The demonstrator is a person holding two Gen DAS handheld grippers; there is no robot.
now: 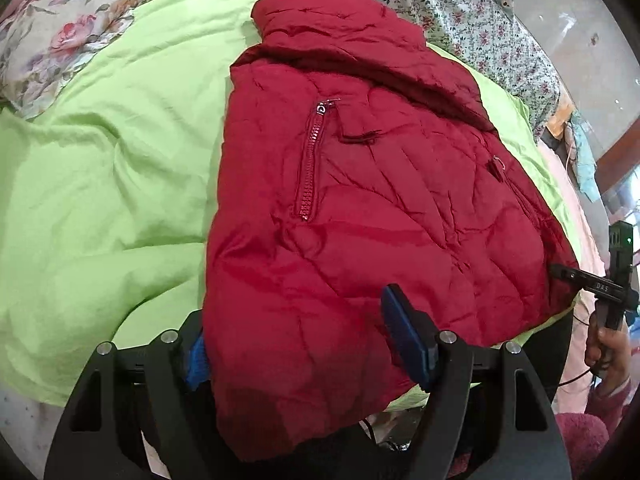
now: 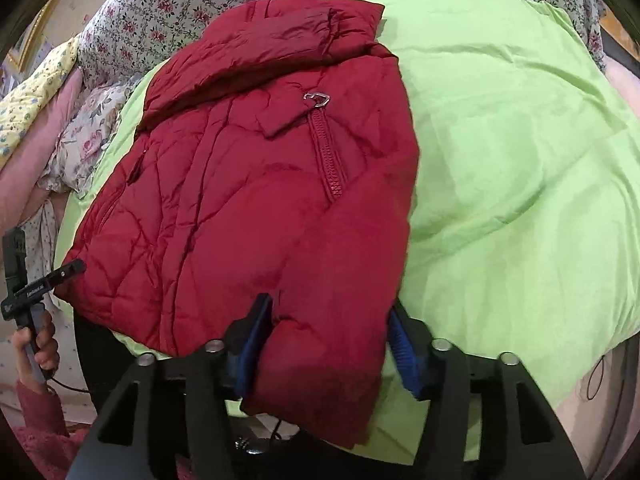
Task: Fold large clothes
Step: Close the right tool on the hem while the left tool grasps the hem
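Note:
A red quilted jacket lies on a lime green sheet, its collar at the far end and a zip pocket on top. It also shows in the right wrist view. My left gripper is open, its blue-padded fingers wide apart on either side of the jacket's near hem corner. My right gripper is open too, its blue pads on either side of the other near hem corner. Each gripper shows small in the other's view, the right one and the left one, at the jacket's edge.
The green sheet covers a bed with floral bedding behind and a floral pillow at the far left. The bed's near edge runs just under the grippers.

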